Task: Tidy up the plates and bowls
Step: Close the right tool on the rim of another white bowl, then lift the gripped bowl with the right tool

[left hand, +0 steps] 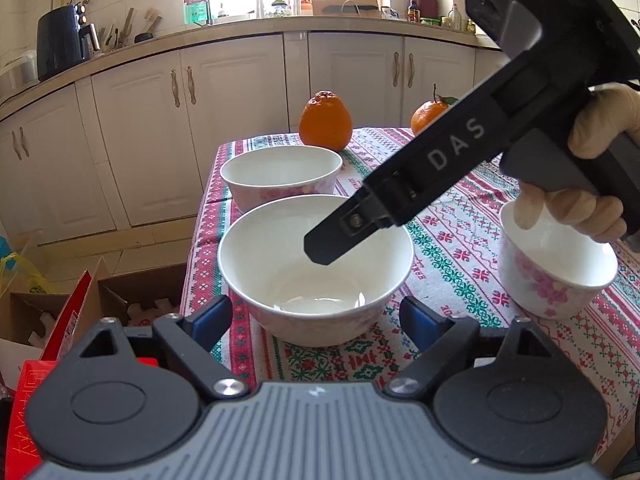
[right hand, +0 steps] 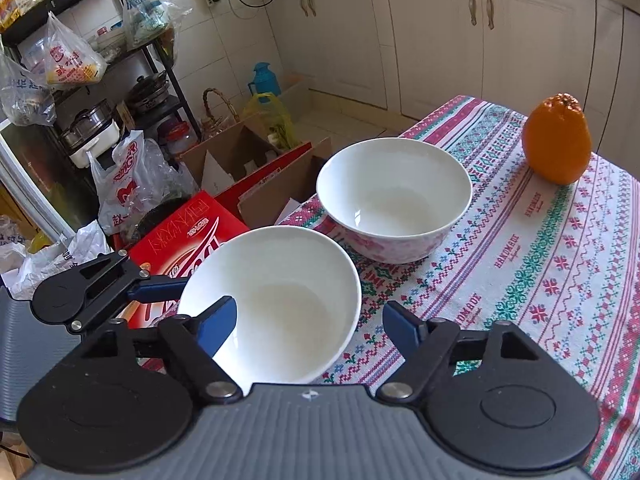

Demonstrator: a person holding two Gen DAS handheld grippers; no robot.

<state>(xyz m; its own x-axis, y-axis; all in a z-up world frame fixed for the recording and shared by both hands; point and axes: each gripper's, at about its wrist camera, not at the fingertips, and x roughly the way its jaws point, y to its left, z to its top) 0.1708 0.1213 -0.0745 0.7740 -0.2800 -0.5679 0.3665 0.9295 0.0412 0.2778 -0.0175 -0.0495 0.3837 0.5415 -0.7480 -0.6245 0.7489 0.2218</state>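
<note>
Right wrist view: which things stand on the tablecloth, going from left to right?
Nearest bowl → second bowl → orange fruit.

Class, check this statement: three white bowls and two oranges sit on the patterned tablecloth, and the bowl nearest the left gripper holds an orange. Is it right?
Not quite. The nearest bowl is empty; the left wrist view shows its bare white inside. Both oranges, the big orange and the small orange, sit on the tablecloth beyond the far bowl. The third bowl stands at the right.
</note>
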